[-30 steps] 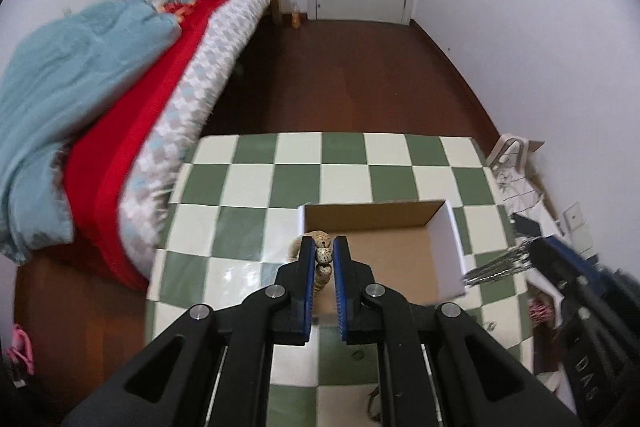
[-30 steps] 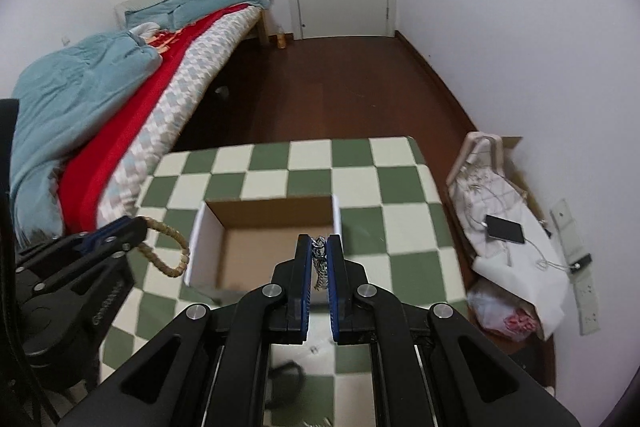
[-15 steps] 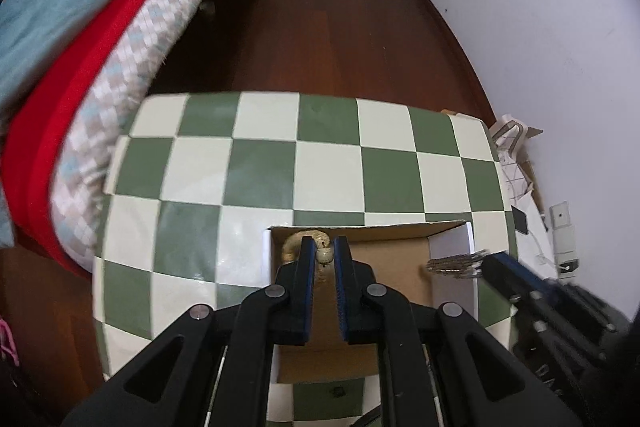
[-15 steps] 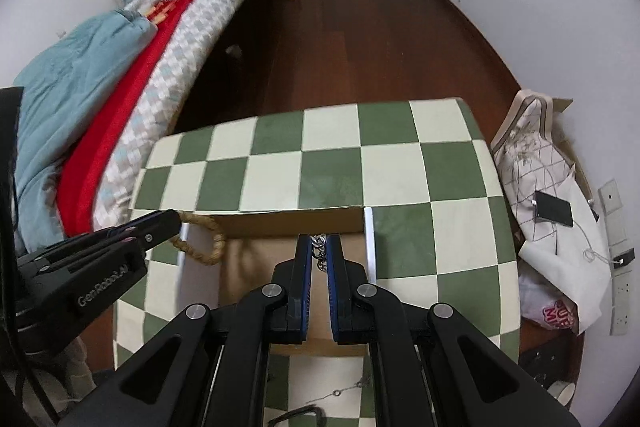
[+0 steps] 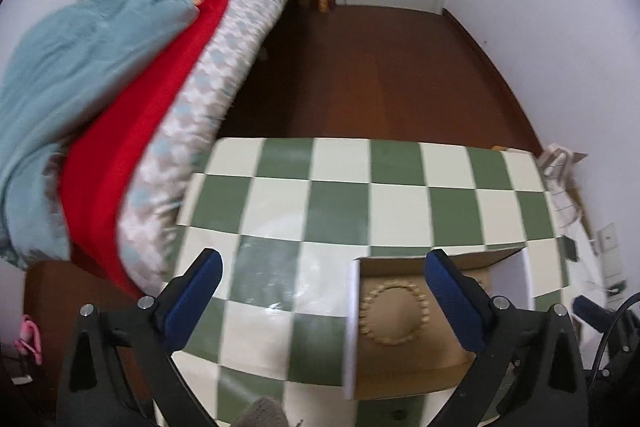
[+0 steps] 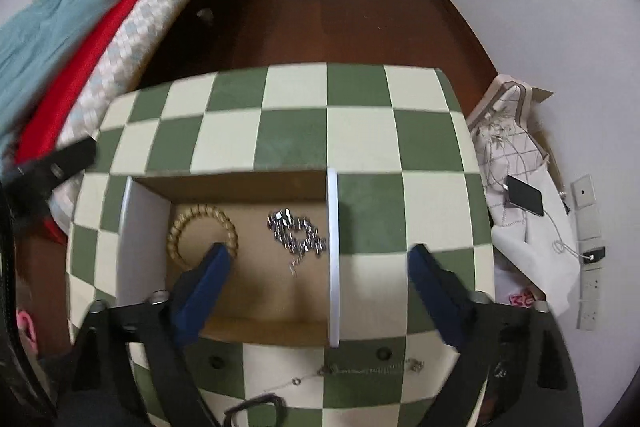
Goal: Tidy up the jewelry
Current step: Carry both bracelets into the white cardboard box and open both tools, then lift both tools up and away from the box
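A shallow cardboard box [image 6: 333, 267] stands on the green-and-white checked table [image 6: 360, 131]. On its floor lie a tan beaded bracelet [image 6: 202, 231] at the left and a silver link chain [image 6: 298, 233] at the right. My right gripper [image 6: 318, 255] hangs over the box, its jaws opening wide, with nothing pinched between them. My left gripper [image 5: 322, 267] is opening too and holds nothing. The beaded bracelet [image 5: 394, 311] lies flat in the box [image 5: 351, 327] just inside its right finger. The left gripper's tip [image 6: 64, 161] shows at the left edge of the right wrist view.
A thin chain [image 6: 360, 371] and a dark loop [image 6: 256, 403] lie on the table in front of the box. A bed [image 5: 120, 87] with blue and red covers runs along the left. A bag and a phone [image 6: 524, 195] lie on the floor at the right.
Both grippers went from shut to wide open. The beaded bracelet and the silver chain left the pads and now lie on the box floor. Both grippers came lower over the box.
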